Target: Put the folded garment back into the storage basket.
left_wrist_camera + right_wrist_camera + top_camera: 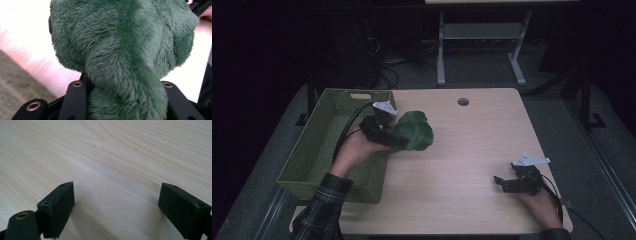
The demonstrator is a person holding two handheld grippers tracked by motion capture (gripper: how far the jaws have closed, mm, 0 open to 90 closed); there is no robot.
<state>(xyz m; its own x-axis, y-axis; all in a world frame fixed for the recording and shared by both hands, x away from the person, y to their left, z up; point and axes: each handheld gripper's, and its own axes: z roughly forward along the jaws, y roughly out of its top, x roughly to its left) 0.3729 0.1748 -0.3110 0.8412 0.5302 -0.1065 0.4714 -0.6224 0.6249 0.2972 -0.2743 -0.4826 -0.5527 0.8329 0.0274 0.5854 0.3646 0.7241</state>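
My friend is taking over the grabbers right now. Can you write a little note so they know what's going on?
Left tool: shut on the green plush toy, held up beside the green woven basket, by its right rim.
Right tool: open, nothing between the jaws, low over the wooden table.
Done: toy picked up.
Left: probably carry it over the basket and let go; nothing visible inside the basket so far.

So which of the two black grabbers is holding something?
The left gripper, by the green woven basket, squeezes a fuzzy green plush toy; the right gripper is open, empty.
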